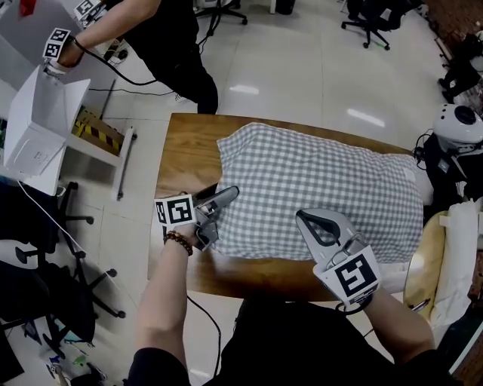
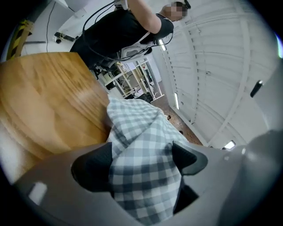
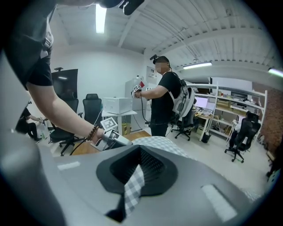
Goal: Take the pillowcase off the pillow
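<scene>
A pillow in a grey-and-white checked pillowcase (image 1: 317,192) lies across the wooden table (image 1: 185,143). My left gripper (image 1: 224,197) is at the pillow's near left corner. Its jaws stand wide apart, with the checked corner (image 2: 141,176) between the pads (image 2: 95,165); I see no squeeze on the cloth. At the pillow's near edge, my right gripper (image 1: 306,219) is shut. A narrow strip of the checked cloth (image 3: 132,187) is pinched between its jaws. The left gripper (image 3: 117,140) also shows in the right gripper view, against the pillow's end.
A person in black (image 1: 173,53) stands beyond the table's far left corner, beside a white box (image 1: 41,121). Office chairs (image 1: 370,19) stand on the far floor and a black chair (image 1: 45,294) at near left. A white helmet (image 1: 460,124) and bags (image 1: 426,264) crowd the right end.
</scene>
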A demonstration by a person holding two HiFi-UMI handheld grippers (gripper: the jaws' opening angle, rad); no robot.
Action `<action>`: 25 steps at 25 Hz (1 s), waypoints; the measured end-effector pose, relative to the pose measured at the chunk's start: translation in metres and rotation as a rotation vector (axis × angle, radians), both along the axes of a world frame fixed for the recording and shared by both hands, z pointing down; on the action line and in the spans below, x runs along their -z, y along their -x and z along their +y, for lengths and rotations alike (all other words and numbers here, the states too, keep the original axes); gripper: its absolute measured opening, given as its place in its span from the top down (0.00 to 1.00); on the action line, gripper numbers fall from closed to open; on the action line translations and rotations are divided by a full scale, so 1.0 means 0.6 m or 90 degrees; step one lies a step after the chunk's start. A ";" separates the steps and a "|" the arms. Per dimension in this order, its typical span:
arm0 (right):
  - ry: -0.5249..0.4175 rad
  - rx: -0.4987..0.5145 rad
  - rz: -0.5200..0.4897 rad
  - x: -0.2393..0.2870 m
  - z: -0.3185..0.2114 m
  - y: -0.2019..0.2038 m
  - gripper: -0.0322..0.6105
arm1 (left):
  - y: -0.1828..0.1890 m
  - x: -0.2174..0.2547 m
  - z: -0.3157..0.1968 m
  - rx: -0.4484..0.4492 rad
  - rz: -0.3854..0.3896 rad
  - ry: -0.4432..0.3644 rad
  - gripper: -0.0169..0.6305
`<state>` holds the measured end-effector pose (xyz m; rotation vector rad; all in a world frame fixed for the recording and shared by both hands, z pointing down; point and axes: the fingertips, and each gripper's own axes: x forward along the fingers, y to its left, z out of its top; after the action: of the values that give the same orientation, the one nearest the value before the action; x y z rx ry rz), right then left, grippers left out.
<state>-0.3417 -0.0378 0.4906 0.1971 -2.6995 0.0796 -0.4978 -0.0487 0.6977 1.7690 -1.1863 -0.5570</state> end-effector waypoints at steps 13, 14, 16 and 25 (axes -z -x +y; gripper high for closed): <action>0.018 0.003 -0.006 -0.016 0.000 0.009 0.95 | -0.013 0.047 0.001 -0.038 -0.006 -0.058 0.72; 0.018 0.004 -0.008 -0.014 0.000 0.006 0.95 | -0.008 0.047 0.005 -0.020 -0.010 -0.044 0.76; 0.017 0.005 -0.011 -0.008 -0.001 0.001 0.95 | 0.001 0.058 0.012 0.009 -0.027 -0.027 0.91; 0.008 0.000 -0.021 0.022 -0.003 -0.005 0.95 | -0.016 0.090 0.008 -0.008 -0.326 0.008 0.95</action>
<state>-0.3386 -0.0395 0.4775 0.1929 -2.7317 0.0994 -0.4879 -0.0438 0.6440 1.9707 -1.5129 -0.0806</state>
